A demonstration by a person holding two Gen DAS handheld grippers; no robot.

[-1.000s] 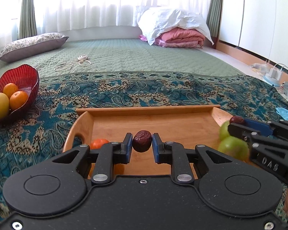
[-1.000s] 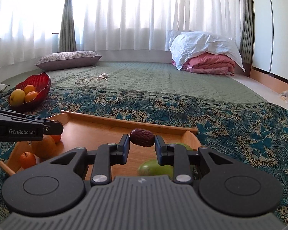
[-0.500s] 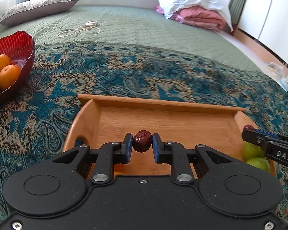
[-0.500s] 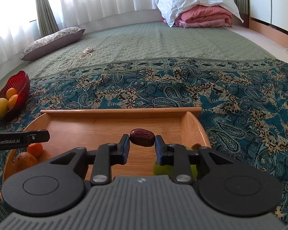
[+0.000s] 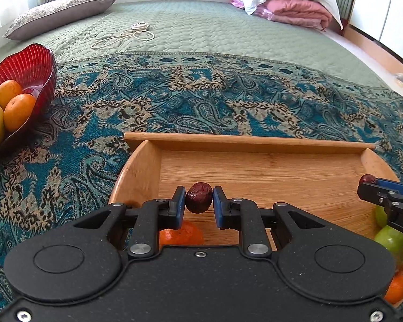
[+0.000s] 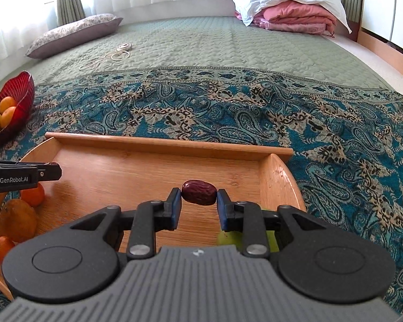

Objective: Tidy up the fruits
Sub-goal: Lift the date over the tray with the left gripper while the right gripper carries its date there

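Note:
My left gripper (image 5: 199,204) is shut on a dark red date (image 5: 198,197), held above the left part of a wooden tray (image 5: 249,141). My right gripper (image 6: 198,201) is shut on another dark red date (image 6: 199,192), above the tray's right part (image 6: 164,142). In the tray lie oranges (image 6: 32,194) on the left and green fruits (image 5: 395,238) on the right. An orange (image 5: 181,234) shows under my left fingers. The right gripper also shows at the right of the left wrist view (image 5: 373,187).
A red glass bowl (image 5: 32,64) with oranges and a yellow fruit sits on the patterned blue cloth (image 5: 228,102) to the left. Behind lie a green quilt with a white cable (image 5: 126,36), a pillow (image 5: 61,13) and folded bedding (image 5: 290,2).
Both grippers have tilted downward and moved lower over the tray, each still holding its date. The tray now fills more of both views.

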